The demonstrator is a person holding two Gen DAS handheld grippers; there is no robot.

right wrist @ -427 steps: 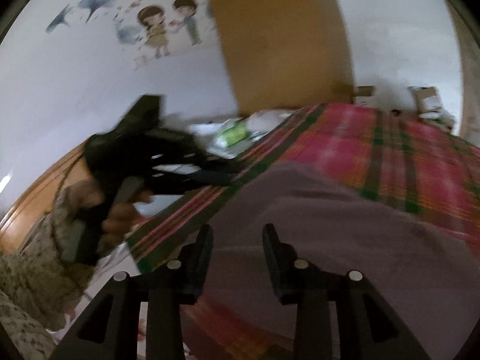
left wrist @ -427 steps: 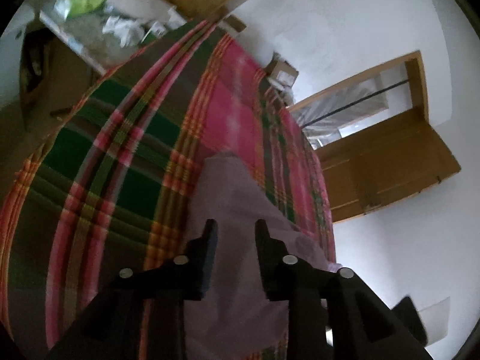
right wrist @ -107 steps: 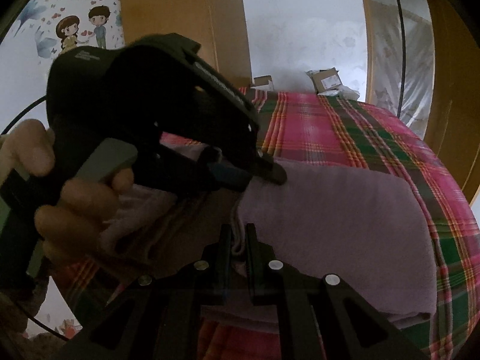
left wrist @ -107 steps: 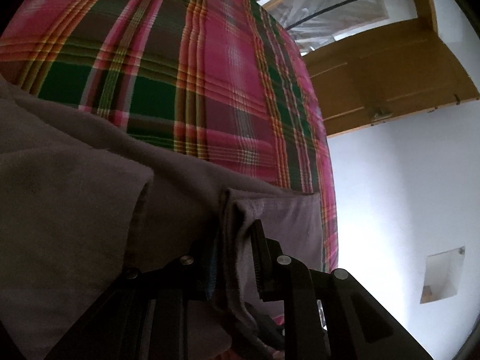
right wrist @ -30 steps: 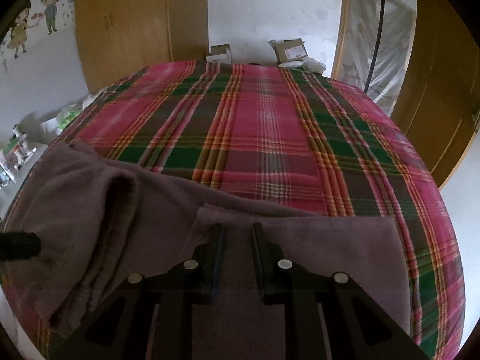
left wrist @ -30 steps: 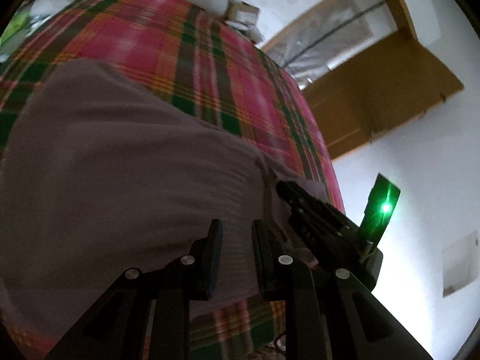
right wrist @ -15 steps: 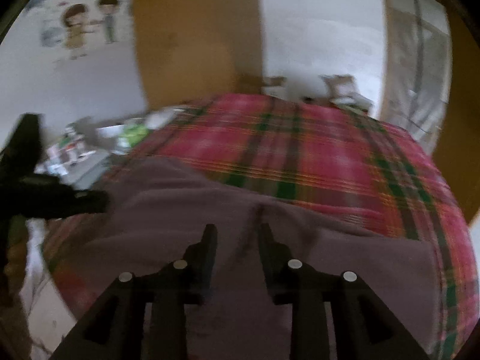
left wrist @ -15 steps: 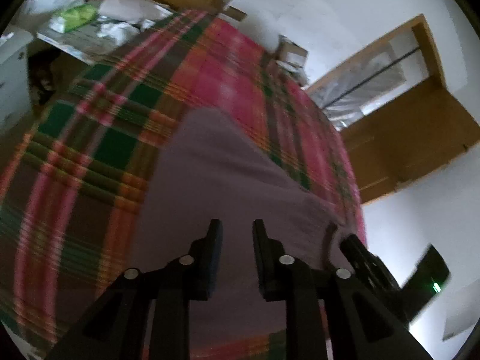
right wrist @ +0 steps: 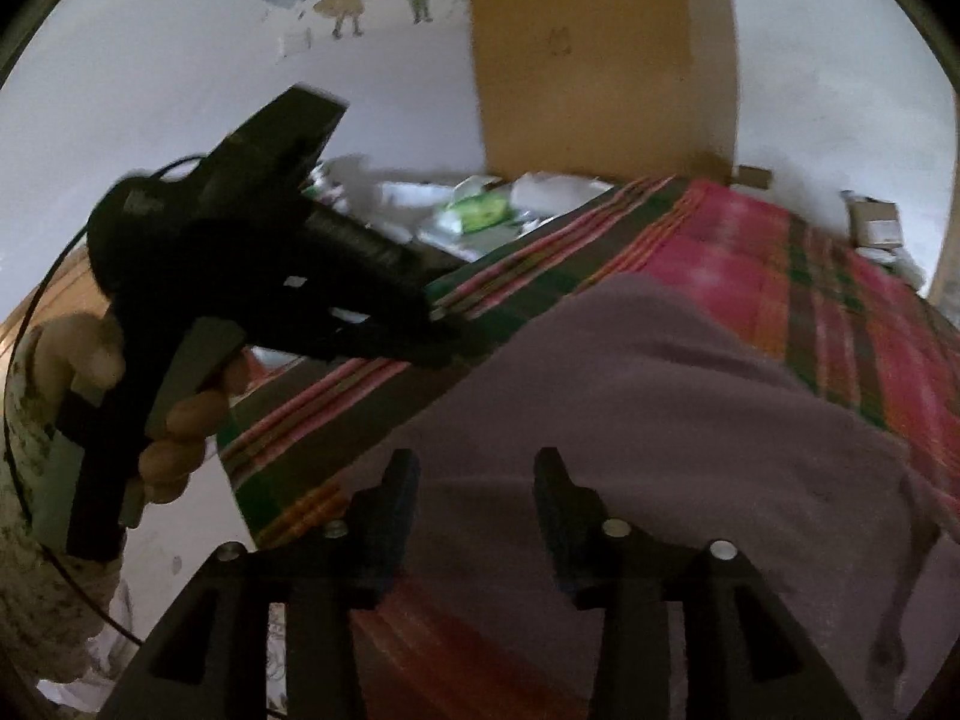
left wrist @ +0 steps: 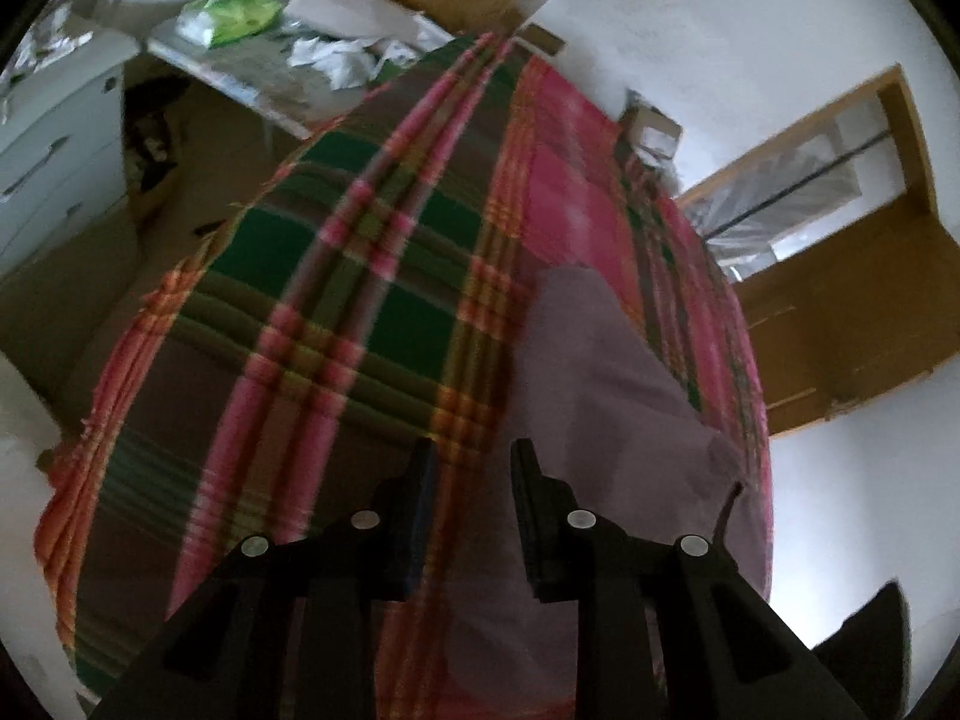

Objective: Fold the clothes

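A mauve garment [left wrist: 606,408] lies folded flat on the plaid bedspread [left wrist: 336,300], near the bed's front edge. In the left wrist view my left gripper [left wrist: 471,462] hangs open above the garment's left edge, nothing between its fingers. In the right wrist view the same garment [right wrist: 660,396] fills the middle, and my right gripper [right wrist: 474,471] stands open over its near part, holding nothing. The left gripper [right wrist: 438,348] shows there too, held in a hand [right wrist: 174,420] at the left, its tips just off the garment's left side.
A side table [left wrist: 252,78] with bags and crumpled paper stands beyond the bed's far left corner. A white drawer unit [left wrist: 54,144] is at the left. Cardboard boxes [right wrist: 876,222] sit at the bed's far end. A wooden wardrobe [right wrist: 600,54] and a wooden door [left wrist: 858,324] border the room.
Both grippers have drawn back from the folded garment and swung left; their jaws stand wider apart than a second ago. The garment lies still.
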